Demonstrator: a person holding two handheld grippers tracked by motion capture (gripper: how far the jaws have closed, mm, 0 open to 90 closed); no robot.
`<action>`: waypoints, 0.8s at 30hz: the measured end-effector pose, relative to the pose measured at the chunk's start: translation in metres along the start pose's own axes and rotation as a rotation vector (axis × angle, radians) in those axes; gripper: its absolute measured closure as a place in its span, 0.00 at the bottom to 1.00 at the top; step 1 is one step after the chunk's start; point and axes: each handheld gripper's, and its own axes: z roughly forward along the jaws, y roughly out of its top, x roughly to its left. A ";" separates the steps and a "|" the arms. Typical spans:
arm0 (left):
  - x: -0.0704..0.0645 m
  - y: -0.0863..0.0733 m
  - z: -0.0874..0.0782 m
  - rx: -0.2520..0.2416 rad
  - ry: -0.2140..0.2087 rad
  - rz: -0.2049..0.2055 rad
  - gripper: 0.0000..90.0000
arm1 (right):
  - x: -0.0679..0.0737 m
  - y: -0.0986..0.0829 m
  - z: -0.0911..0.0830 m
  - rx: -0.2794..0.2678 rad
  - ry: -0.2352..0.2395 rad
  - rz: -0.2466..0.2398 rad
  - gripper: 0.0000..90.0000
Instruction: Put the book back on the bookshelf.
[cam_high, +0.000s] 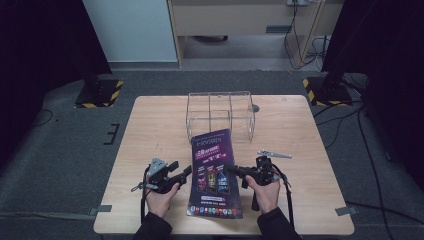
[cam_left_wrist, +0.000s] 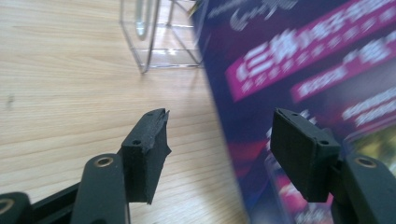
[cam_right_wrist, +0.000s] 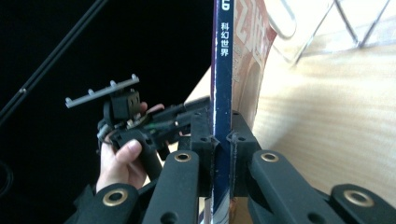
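Magazine (cam_high: 215, 175), glossy purple, lies on the wooden table (cam_high: 150, 125) just in front of the clear wire rack (cam_high: 220, 114), between both grippers. Left gripper (cam_left_wrist: 219, 149) gapes wide, jaws straddling the cover's edge, gripping nothing. Right gripper (cam_right_wrist: 223, 140) is clamped tight on the magazine's spine, Chinese lettering showing.

Wooden table (cam_high: 150, 125) bears 1 clear rack (cam_high: 220, 114), 1 magazine (cam_high: 214, 175).

Each black hand-held gripper (cam_high: 186, 173) has brass-ringed pivots (a grey three-cornered plate (cam_high: 157, 165) tops one), and the sleeves (cam_high: 155, 229) are dark.
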 end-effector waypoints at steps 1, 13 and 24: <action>0.002 0.000 -0.001 0.004 0.011 0.000 0.39 | 0.001 0.002 -0.001 -0.008 0.002 -0.004 0.94; 0.022 -0.010 0.002 0.133 0.165 0.010 0.34 | 0.025 0.032 -0.017 -0.117 -0.007 -0.104 0.94; 0.031 -0.015 0.005 0.191 0.263 0.051 0.28 | 0.033 0.054 -0.036 -0.210 -0.047 -0.166 0.94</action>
